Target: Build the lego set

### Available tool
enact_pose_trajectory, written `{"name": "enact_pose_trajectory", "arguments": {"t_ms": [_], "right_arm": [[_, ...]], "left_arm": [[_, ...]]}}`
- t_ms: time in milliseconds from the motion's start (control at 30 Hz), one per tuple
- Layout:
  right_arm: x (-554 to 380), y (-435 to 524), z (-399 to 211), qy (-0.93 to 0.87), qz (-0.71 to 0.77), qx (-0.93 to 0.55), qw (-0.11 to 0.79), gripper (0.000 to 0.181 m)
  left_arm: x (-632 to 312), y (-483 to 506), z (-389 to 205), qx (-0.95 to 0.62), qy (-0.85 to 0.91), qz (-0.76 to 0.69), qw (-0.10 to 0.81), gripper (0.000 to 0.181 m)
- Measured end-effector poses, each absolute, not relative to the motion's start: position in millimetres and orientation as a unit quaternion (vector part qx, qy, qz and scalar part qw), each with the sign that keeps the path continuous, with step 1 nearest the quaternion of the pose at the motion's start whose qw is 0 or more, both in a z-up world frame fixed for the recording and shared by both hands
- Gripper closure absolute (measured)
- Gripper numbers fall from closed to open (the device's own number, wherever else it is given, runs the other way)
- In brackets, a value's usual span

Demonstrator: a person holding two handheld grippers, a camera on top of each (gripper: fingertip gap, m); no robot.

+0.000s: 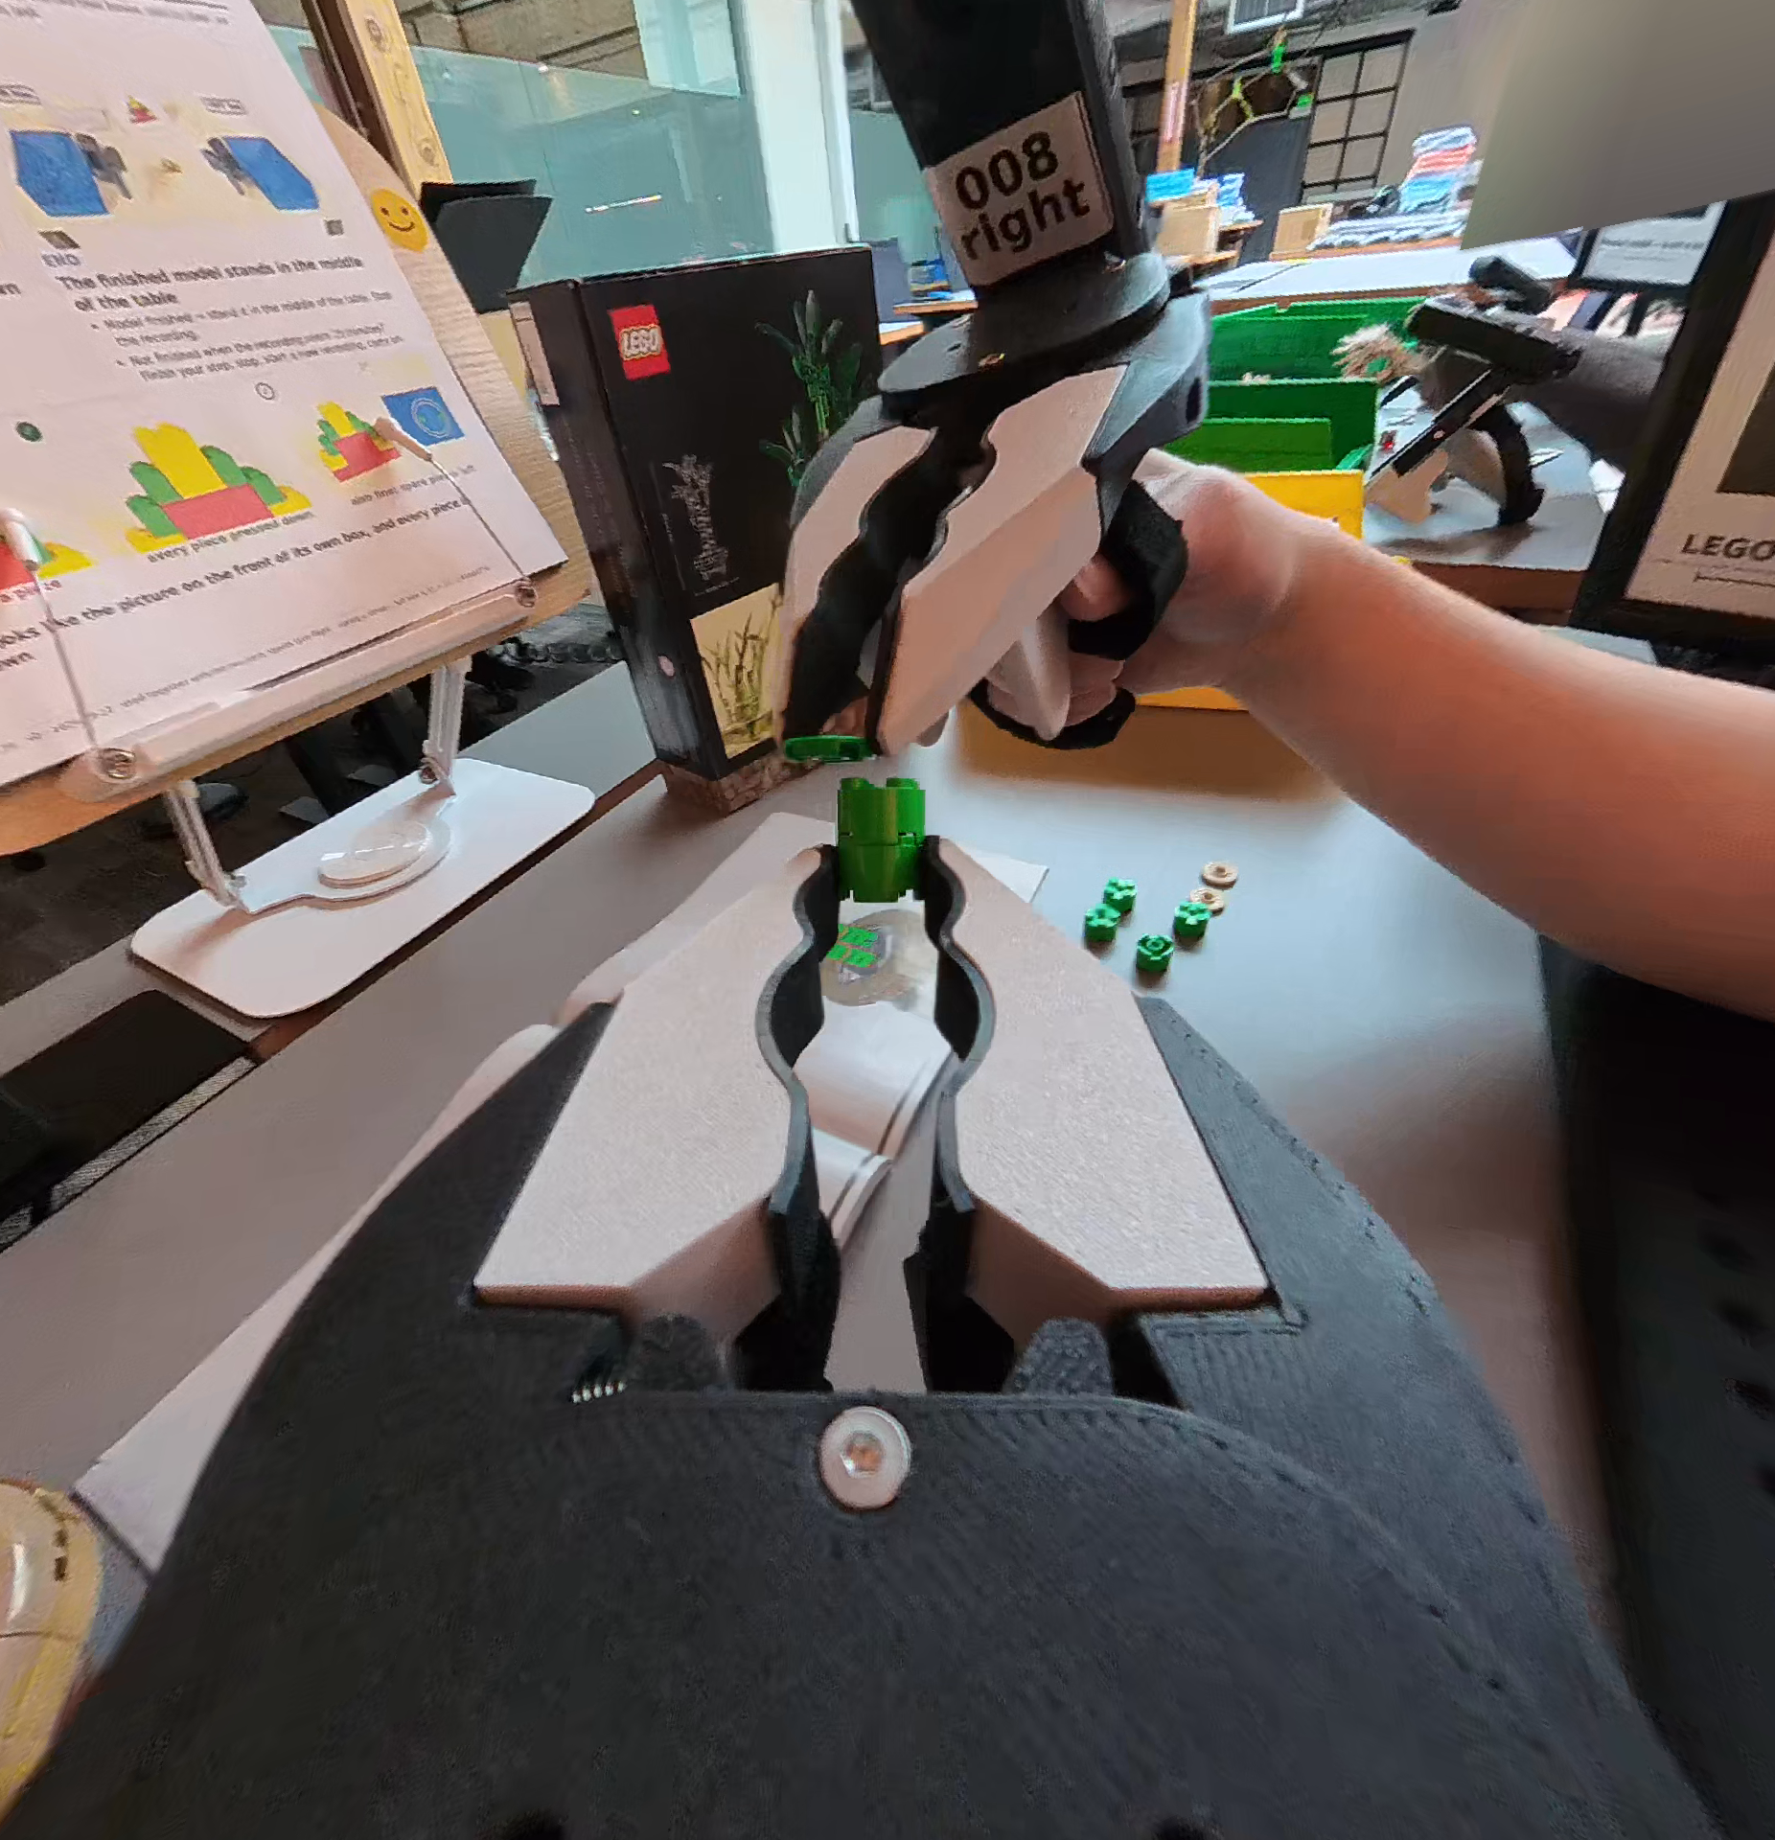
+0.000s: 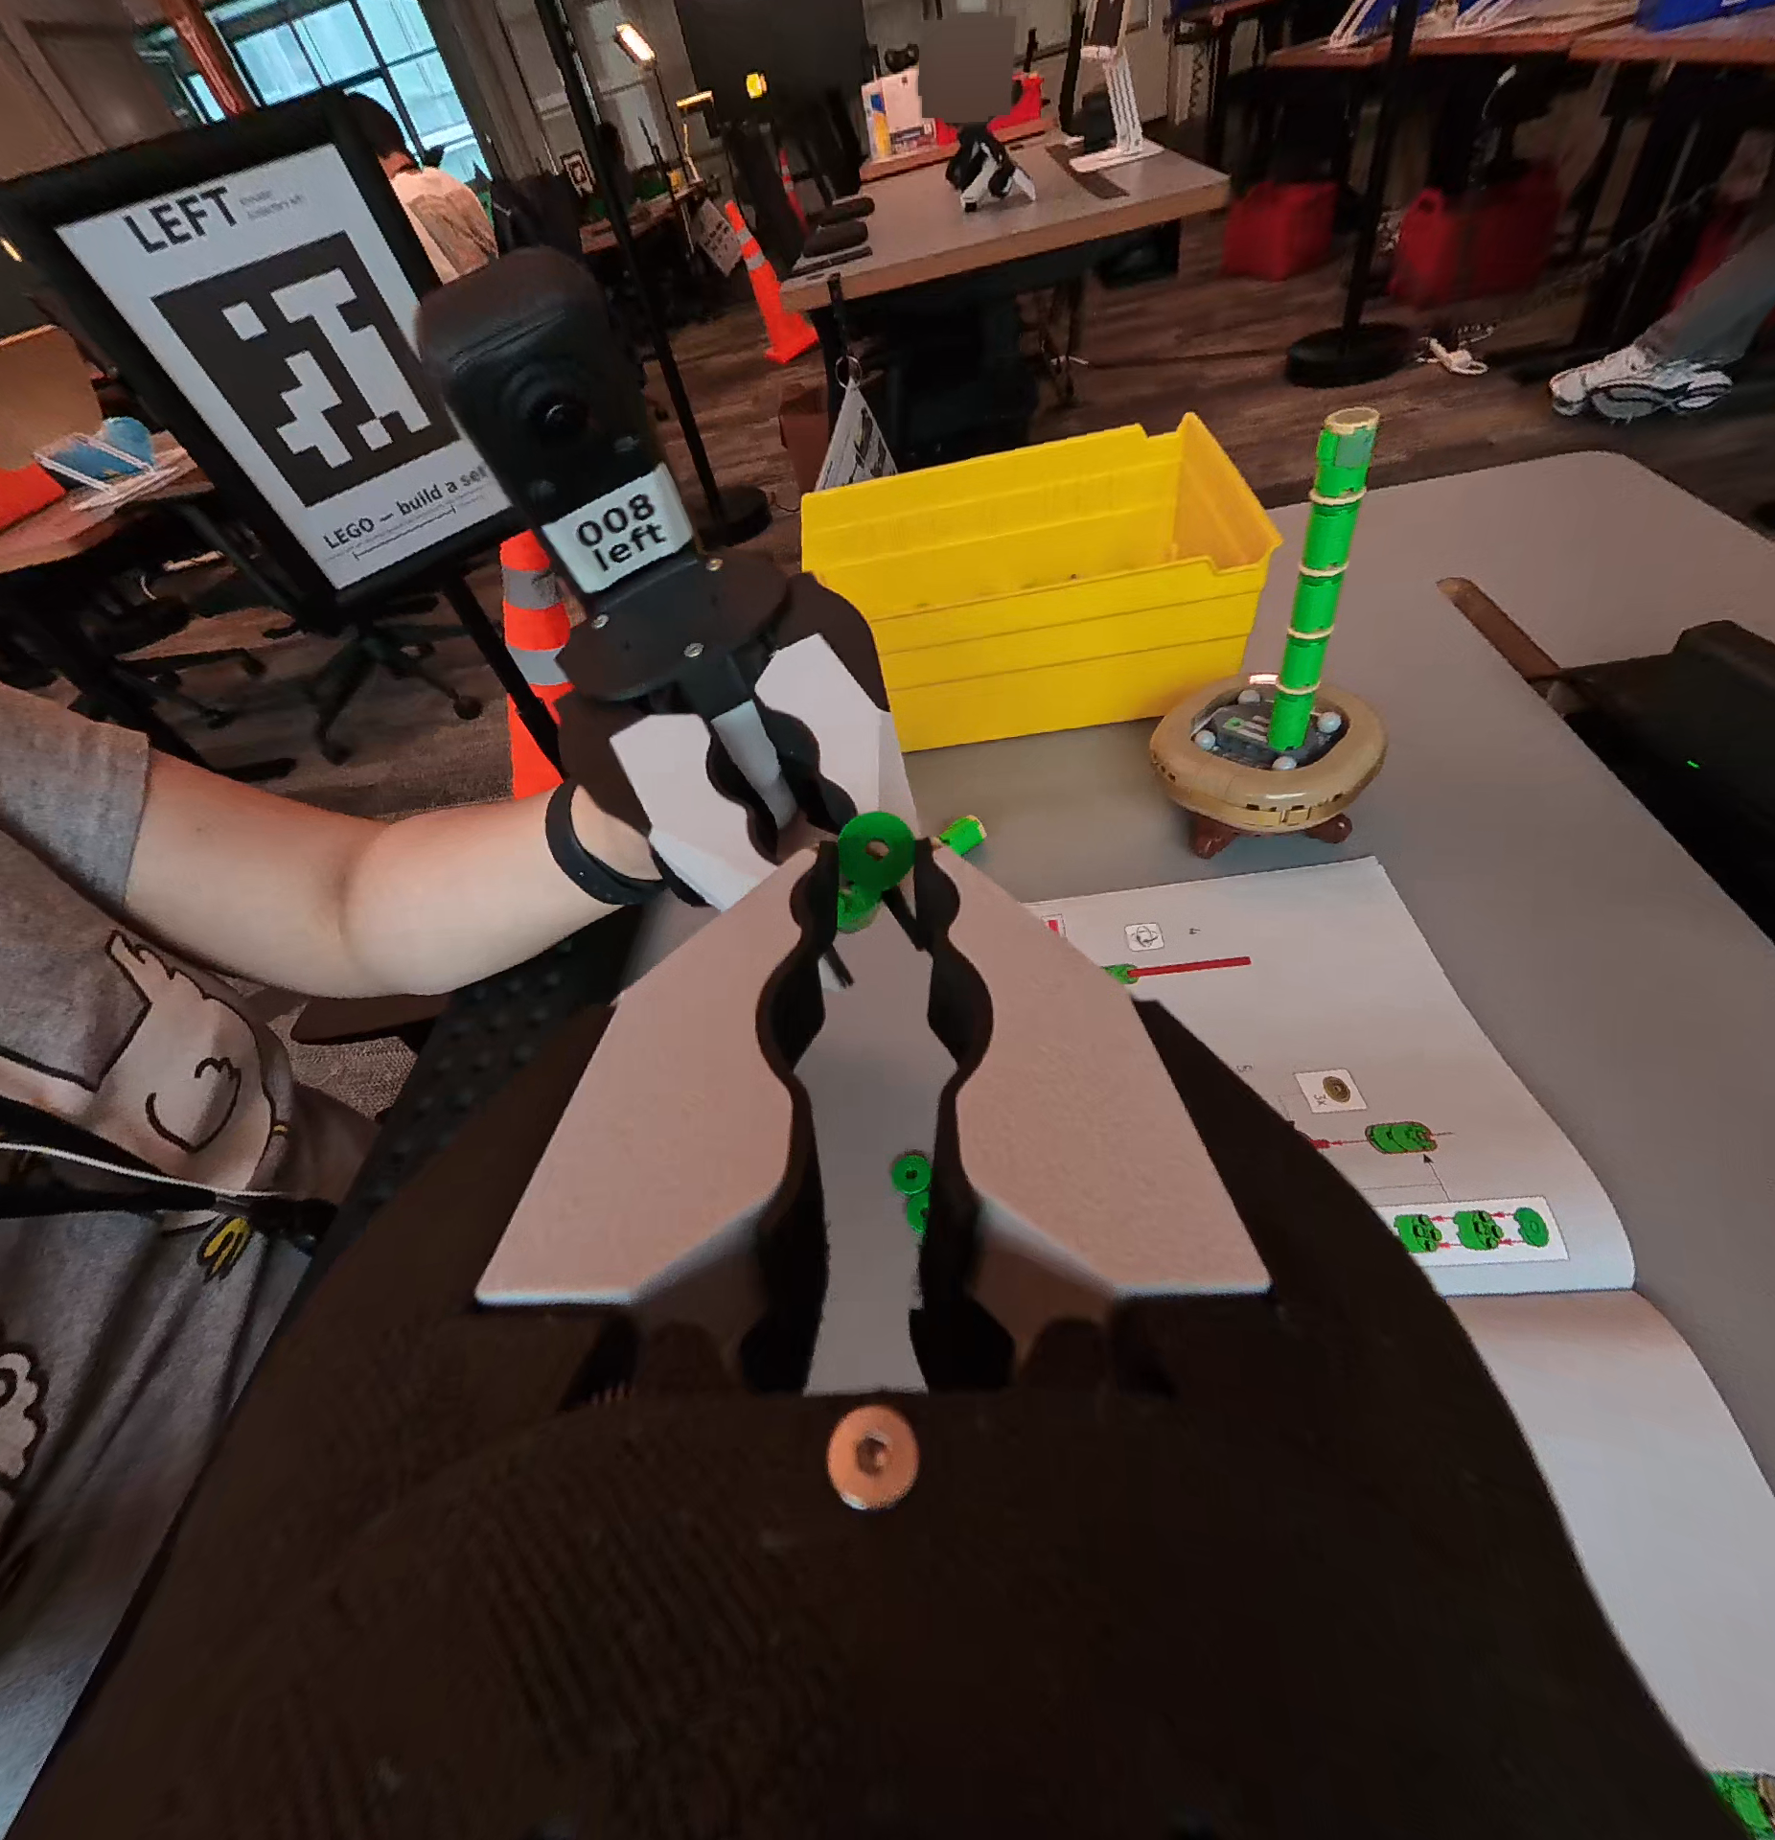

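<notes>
A grey table (image 1: 1342, 996) in an open workshop is seen, with other tables and orange cones behind it. At the far left, a printed instruction sheet (image 1: 216, 398) is propped on a white stand (image 1: 366, 876). Next to it a black set box (image 1: 704, 518) is stood upright. In the middle, the left gripper (image 1: 876, 846) is closed narrowly on a short stack of green round bricks (image 1: 879, 841), pinched at the very fingertips and held above an open booklet (image 2: 1361, 1095). Just above it, the right gripper (image 1: 829, 745) is pointed downward, and a flat green round plate (image 1: 826, 747) is clamped between its tips, close over the stack but apart from it. To the right, loose green round pieces (image 1: 1147, 921) and two tan round pieces (image 1: 1212, 886) are scattered on the table. Farther right, a yellow bin (image 2: 1043, 577) is set, and beside it a tan round base (image 2: 1267, 772) carrying an upright green stalk (image 2: 1327, 577).
</notes>
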State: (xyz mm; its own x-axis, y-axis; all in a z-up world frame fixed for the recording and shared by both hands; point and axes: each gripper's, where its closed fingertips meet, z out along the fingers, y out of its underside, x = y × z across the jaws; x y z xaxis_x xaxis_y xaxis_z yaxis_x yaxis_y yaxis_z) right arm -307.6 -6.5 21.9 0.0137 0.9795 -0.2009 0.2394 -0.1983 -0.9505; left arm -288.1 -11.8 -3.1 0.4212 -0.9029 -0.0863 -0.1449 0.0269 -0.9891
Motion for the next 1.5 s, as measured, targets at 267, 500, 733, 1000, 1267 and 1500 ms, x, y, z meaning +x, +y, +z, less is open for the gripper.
{"name": "enact_pose_trajectory", "arguments": {"t_ms": [267,500,733,1000,1267,1500], "right_arm": [[-306.1,-17.9,17.9,-0.530,0.487,-0.595,0.358,0.167],[-304.1,-18.2,18.3,-0.530,0.471,-0.607,0.358,0.167],[-303.6,-22.9,20.6,-0.540,0.463,-0.605,0.358,0.167],[-301.6,-29.4,24.8,-0.549,0.460,-0.599,0.357,0.167],[-301.2,-37.4,37.3,-0.559,0.446,-0.605,0.351,0.167],[-316.5,-40.9,64.6,-0.597,0.415,-0.625,0.284,0.167]], "left_arm": [[-284.8,-19.3,-2.8,-0.615,0.425,-0.379,0.546,0.167],[-286.3,-18.1,-0.2,-0.611,0.423,-0.371,0.557,0.167],[-284.9,-23.0,2.1,-0.603,0.428,-0.386,0.552,0.167],[-282.5,-30.1,6.7,-0.585,0.434,-0.408,0.550,0.167],[-280.7,-38.6,19.9,-0.560,0.427,-0.436,0.561,0.167],[-295.1,-45.4,53.3,-0.513,0.365,-0.516,0.581,0.167]]}}
